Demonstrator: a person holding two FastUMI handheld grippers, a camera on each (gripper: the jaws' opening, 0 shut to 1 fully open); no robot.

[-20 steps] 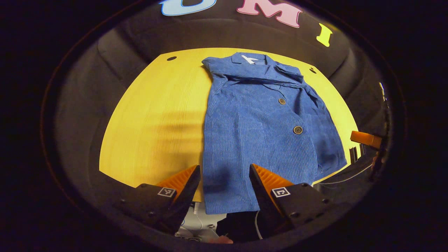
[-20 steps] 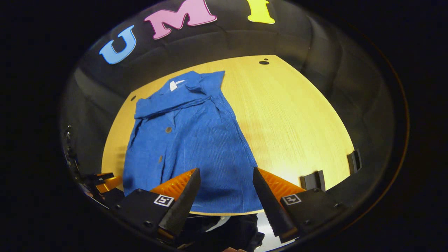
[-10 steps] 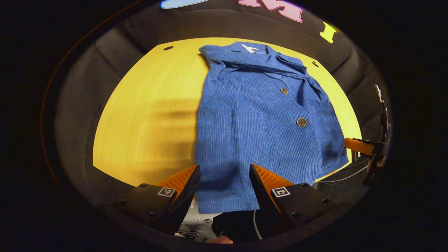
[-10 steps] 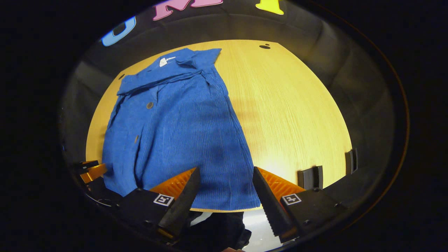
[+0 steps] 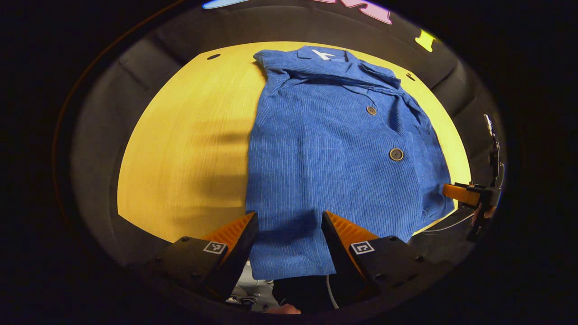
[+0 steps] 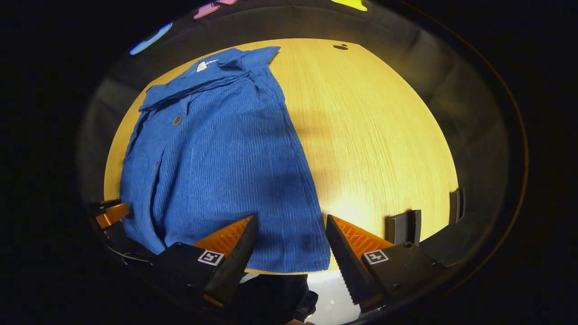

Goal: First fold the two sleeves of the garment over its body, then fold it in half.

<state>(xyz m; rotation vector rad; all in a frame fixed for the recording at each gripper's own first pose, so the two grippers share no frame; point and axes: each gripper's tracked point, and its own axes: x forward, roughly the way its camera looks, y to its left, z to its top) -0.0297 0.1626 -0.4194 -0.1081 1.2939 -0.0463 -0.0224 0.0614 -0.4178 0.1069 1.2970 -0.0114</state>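
Observation:
A blue corduroy jacket point(image 5: 334, 153) lies flat on the yellow wooden table point(image 5: 189, 149), collar at the far side, hem at the near edge, both sleeves folded in over the body. My left gripper point(image 5: 289, 225) hovers open just above the hem's left part. In the right gripper view the same jacket point(image 6: 226, 158) fills the left half of the table point(image 6: 375, 135), and my right gripper point(image 6: 291, 228) stands open over the hem's right corner. The right gripper point(image 5: 465, 194) shows at the far right of the left gripper view; the left gripper point(image 6: 110, 212) shows at the left edge of the right gripper view.
Two dark clips point(image 6: 404, 225) sit on the table's near right edge. A small dark hole point(image 6: 341, 46) marks the far side of the table. Bare wood lies to the right of the jacket. Dark booth cloth surrounds the table.
Both grippers have moved forward and down toward the jacket's hem; the jacket looms larger in both views. The jacket itself has not moved. Both grippers stay open.

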